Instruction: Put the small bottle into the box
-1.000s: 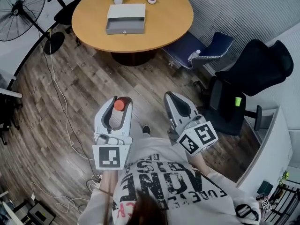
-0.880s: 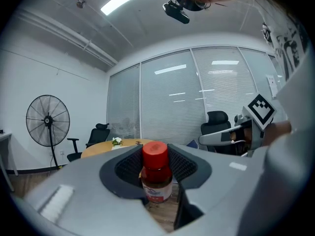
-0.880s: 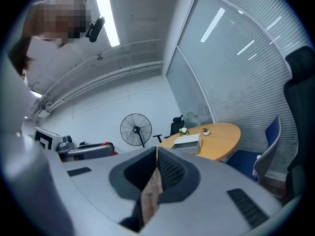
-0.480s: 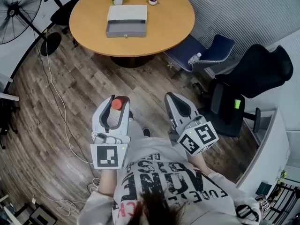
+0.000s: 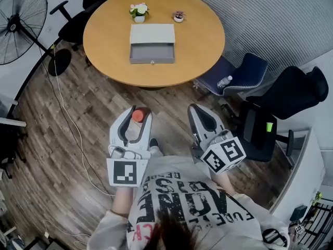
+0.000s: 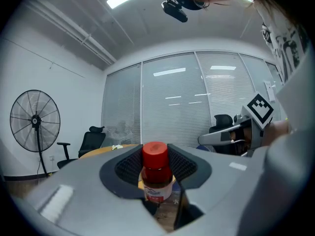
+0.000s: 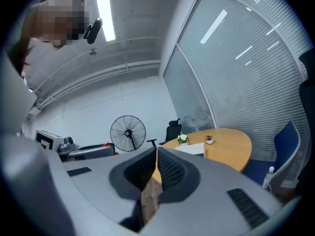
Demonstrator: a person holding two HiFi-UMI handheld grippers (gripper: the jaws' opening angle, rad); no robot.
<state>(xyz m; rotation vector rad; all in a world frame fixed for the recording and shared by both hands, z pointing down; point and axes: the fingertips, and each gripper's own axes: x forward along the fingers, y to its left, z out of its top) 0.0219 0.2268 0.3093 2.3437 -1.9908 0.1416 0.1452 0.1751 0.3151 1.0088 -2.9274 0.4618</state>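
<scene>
At the far left a black pedestal fan [image 5: 21, 25] stands on the wood-plank floor [image 5: 88, 113], with a pale cable [image 5: 67, 113] trailing across the planks near it. A black office chair [image 5: 73, 22] is at the left edge of the round wooden worktop [image 5: 104, 40].

On the worktop lies the grey box [image 5: 152, 61], open, its shallow tray facing the person. Two small potted plants [image 5: 138, 12] [image 5: 178, 17] stand just behind it.

Nearer the person and well apart from the box, the left gripper [image 5: 138, 111] is held above the floor. Its jaws stand partly apart and clamp the small bottle [image 6: 156, 173] between the pads. The bottle stands upright with a red cap on top and a pale label on its body.

Just beside it, the right gripper [image 5: 197, 109] also hangs over the floor. Its jaws are closed tip to tip and there is nothing between them.

Further right a blue chair [image 5: 244, 72] carries a clear plastic bottle [image 5: 225, 81] lying on its seat. Beyond it stands a larger black office chair [image 5: 291, 95], with a small green object [image 5: 269, 127] beside it.
</scene>
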